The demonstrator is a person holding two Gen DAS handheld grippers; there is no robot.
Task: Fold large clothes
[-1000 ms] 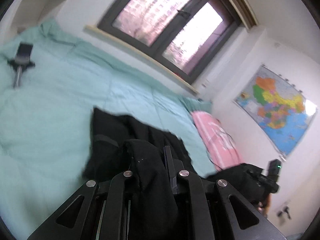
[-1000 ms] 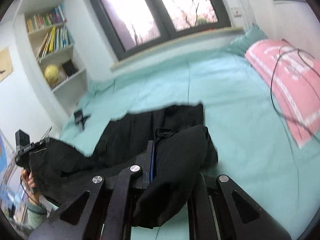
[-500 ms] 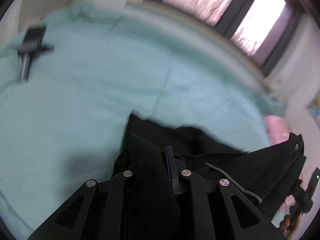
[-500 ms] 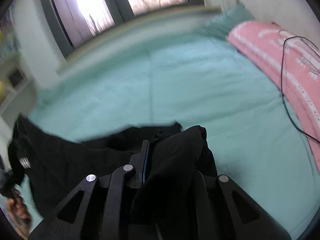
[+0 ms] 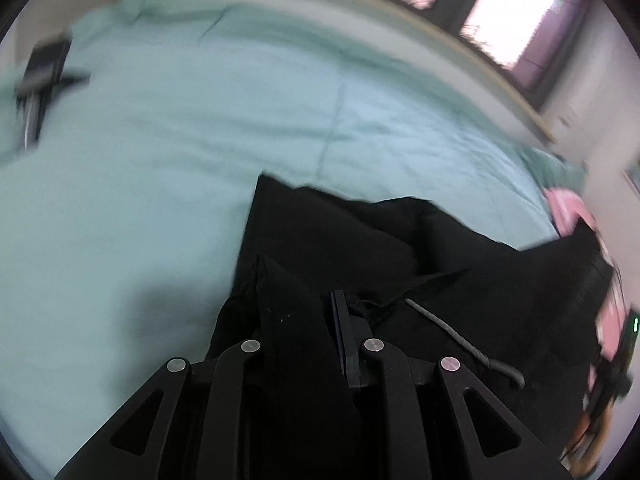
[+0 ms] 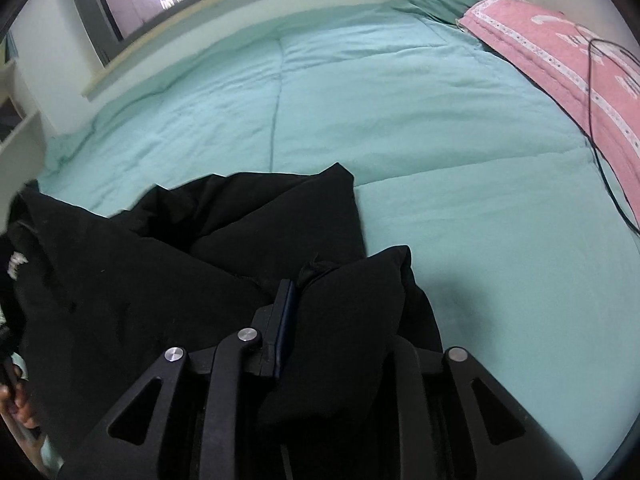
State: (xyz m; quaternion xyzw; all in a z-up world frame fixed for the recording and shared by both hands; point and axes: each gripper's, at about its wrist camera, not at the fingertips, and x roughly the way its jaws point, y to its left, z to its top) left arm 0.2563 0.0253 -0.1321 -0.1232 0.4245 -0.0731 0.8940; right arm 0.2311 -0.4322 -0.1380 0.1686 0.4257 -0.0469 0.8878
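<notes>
A large black garment [image 5: 352, 240] hangs between my two grippers over a mint-green bed [image 5: 160, 140]. My left gripper [image 5: 304, 312] is shut on one bunched edge of it; a grey drawstring [image 5: 460, 338] trails to the right. In the right wrist view my right gripper [image 6: 320, 292] is shut on another bunched edge of the black garment [image 6: 248, 232], whose far part lies on the bed [image 6: 400, 100]. The fabric covers most of both grippers' fingers.
A pink pillow [image 6: 560, 40] with a black cable [image 6: 592, 80] lies at the bed's right end. A dark phone stand [image 5: 40, 80] sits on the bed at the left. A window sill [image 6: 240, 12] runs along the far side.
Both grippers have tipped downward and moved forward over the bed, carrying the black garment. The garment's far edge now lies further onto the bedspread. Both grips are unchanged.
</notes>
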